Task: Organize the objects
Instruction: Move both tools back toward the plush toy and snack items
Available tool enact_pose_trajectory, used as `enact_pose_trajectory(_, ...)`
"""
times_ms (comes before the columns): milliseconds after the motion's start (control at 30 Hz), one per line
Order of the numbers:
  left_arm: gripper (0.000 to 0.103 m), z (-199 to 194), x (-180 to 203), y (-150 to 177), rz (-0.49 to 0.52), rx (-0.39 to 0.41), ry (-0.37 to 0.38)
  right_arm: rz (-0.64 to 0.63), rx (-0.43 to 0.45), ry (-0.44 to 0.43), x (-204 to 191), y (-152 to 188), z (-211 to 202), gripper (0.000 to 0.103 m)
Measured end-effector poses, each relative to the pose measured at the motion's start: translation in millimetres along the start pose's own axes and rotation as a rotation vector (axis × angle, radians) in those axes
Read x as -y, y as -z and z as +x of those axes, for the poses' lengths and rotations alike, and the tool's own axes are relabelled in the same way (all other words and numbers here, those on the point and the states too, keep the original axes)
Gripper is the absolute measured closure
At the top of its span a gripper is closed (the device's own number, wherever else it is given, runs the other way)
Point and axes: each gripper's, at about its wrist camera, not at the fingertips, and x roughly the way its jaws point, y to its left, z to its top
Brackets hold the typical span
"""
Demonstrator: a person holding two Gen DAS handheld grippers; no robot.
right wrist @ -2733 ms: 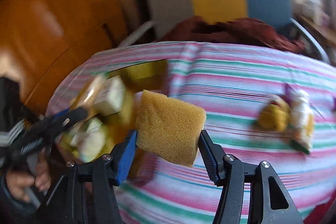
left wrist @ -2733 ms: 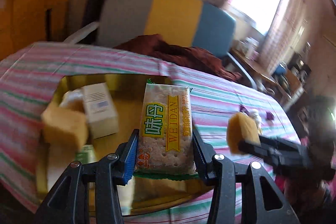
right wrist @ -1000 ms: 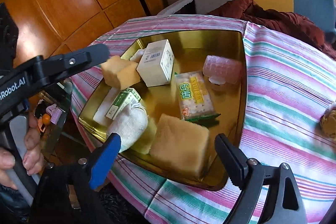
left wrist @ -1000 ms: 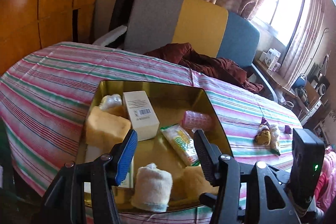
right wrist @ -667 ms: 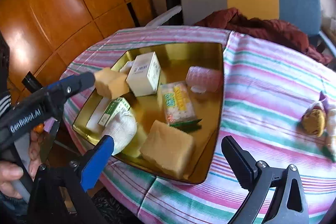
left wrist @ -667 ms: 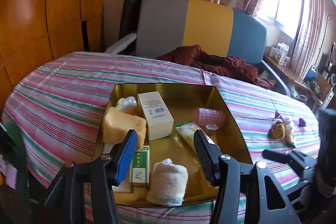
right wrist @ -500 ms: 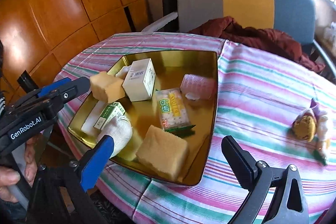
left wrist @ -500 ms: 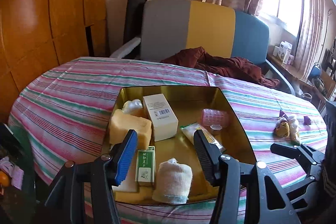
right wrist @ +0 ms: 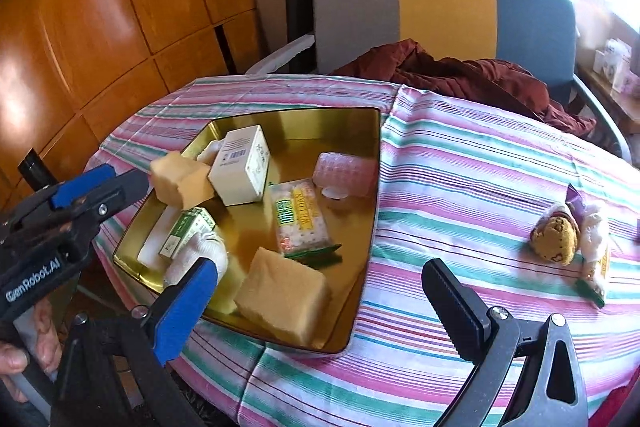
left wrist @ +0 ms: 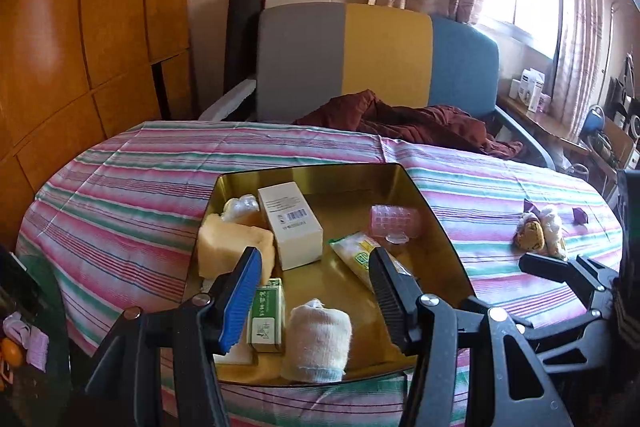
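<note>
A gold tray (right wrist: 362, 291) is sitting on a table under a striped cloth (right wrist: 480, 163) and already holding most of the objects being organized. At far left in the right wrist view, the left gripper (right wrist: 136, 183), its handle reading "GenRobot.AI", is hovering at the tray's left rim with its jaws partly apart and nothing between them. Just beside its tip a yellow sponge (right wrist: 180, 179) is lying against a white box (right wrist: 242, 167) bearing a barcode, while a small green carton (right wrist: 186, 231) with print too small to read is resting by a white cloth roll (right wrist: 200, 255). Toward the middle, a cracker pack (right wrist: 300, 217) lettered "WEIDAN" beside green Chinese characters is lying flat, a second yellow sponge (right wrist: 284, 301) is sitting at the near rim, and a pink roller (right wrist: 344, 173) is lying by the far right wall. The right gripper (right wrist: 324, 299) is hanging over the tray's near corner, its jaws spread fully and holding nothing. At right, well apart from the tray, a small plush toy (right wrist: 556, 237) and a white packet (right wrist: 596, 243) just beside it are lying on the cloth, evidently the last things left out. The step in hand appears to be the turn from a finished drop toward that pair; the next move is likely calling for the right gripper to swing rightward, come down over the toy and close on it.
</note>
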Motion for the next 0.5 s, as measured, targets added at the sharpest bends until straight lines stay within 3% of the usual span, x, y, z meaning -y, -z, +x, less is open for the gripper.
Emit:
enact_pose_trajectory(267,0.047,1,15,3,0.04,-0.015,0.024,0.058,0.003,0.046,28,3,-6,0.0)
enact_pose_trajectory(500,0.047,4,31,4,0.082,-0.031,0.054,0.157,0.006,0.11,76,3,-16,0.0)
